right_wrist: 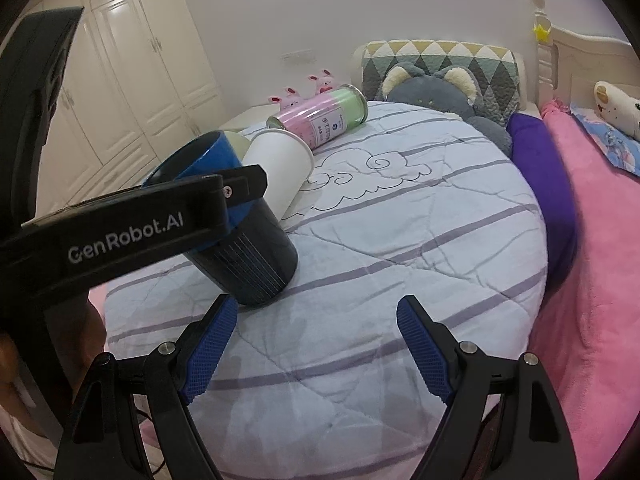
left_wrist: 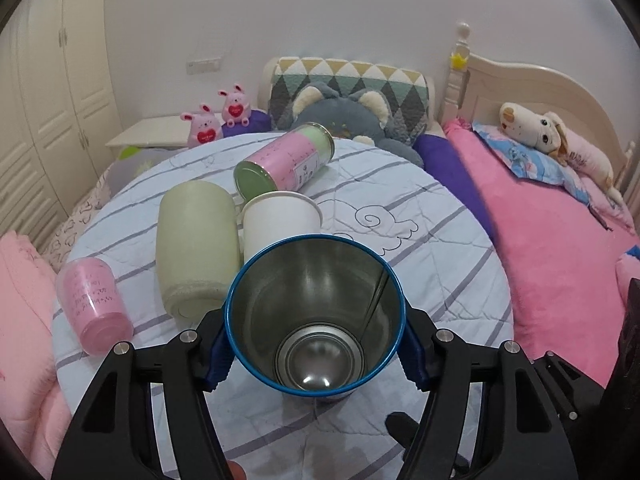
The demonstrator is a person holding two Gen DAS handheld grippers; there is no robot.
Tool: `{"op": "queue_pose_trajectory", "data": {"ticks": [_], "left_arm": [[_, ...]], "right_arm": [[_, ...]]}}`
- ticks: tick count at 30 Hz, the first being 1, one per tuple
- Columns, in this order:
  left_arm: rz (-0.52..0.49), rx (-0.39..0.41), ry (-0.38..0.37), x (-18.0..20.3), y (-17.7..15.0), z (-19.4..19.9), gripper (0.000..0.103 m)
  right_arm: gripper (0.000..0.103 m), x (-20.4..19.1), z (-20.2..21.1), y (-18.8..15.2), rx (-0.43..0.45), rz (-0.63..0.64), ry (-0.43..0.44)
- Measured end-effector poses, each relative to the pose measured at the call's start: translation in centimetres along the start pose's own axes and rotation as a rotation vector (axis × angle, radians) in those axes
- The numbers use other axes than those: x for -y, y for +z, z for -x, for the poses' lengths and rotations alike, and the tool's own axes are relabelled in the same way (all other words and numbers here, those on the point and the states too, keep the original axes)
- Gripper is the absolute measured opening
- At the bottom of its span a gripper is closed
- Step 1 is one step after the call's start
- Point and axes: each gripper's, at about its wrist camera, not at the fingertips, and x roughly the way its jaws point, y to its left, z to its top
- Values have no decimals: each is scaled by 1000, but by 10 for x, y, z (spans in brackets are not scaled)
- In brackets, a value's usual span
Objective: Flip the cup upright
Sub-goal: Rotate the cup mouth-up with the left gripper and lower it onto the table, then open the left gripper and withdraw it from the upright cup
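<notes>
A blue metal cup [left_wrist: 314,316] with a shiny steel inside is held between the blue pads of my left gripper [left_wrist: 314,344], its mouth facing the camera. In the right wrist view the same cup [right_wrist: 240,248] stands tilted with its dark base on the striped round table [right_wrist: 420,240], the left gripper's finger [right_wrist: 224,196] clamped across its side. My right gripper [right_wrist: 316,344] is open and empty, low over the table just right of the cup.
On the table lie a white paper cup [left_wrist: 280,220], a pale green cup [left_wrist: 196,248], a pink plastic cup [left_wrist: 94,304] and a pink-green can [left_wrist: 286,162]. A pink bed [left_wrist: 560,232] is on the right, plush toys behind, wardrobes on the left.
</notes>
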Motion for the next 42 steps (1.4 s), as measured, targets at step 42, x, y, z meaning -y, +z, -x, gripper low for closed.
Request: {"op": "queue_pose_trajectory", "data": {"ticks": [42], "left_arm": [[19, 308, 215, -60, -57, 161, 103]], "right_arm": [[84, -76, 75, -1, 194, 145, -65]]}}
